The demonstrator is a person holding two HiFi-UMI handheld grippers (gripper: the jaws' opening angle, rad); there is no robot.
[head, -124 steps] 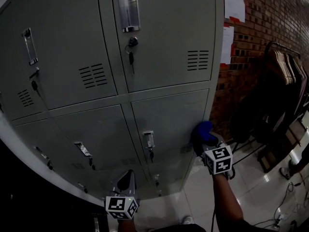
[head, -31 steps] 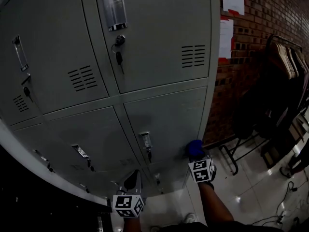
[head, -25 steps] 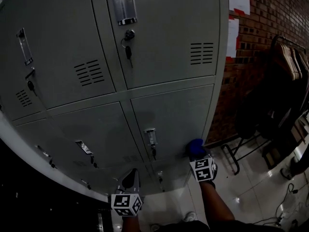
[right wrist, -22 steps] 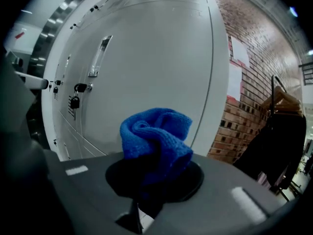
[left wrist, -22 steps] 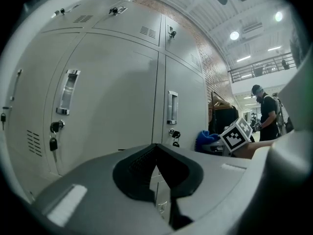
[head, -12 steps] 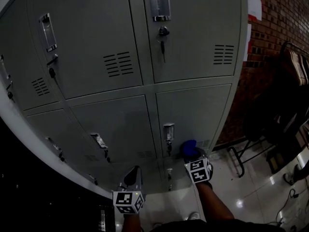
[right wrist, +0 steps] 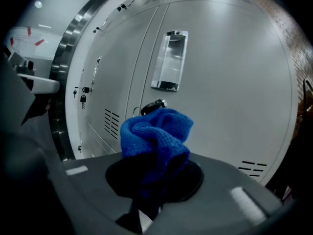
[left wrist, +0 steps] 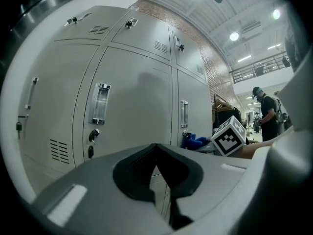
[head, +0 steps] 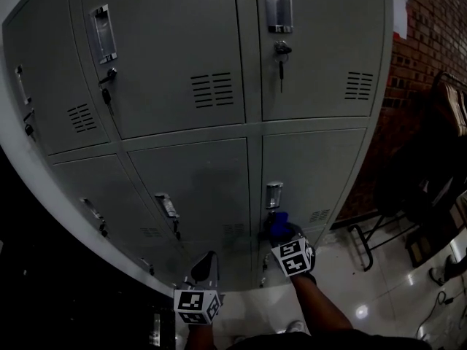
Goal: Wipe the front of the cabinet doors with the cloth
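The right claw point(head: 283, 233) was clamped on the bunched blue cloth point(head: 279, 222), holding it just below the locker door's point(head: 314, 166) recessed handle point(head: 273, 194), seemingly to wipe around the lock point(right wrist: 154, 105). The left claw point(head: 204, 267), jaws together and empty, hung lower left of that handle, out of the way.

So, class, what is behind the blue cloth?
Behind the cloth stands a grey cabinet door; its handle shows above and the lock peeks over the top. The door patch directly behind is covered.
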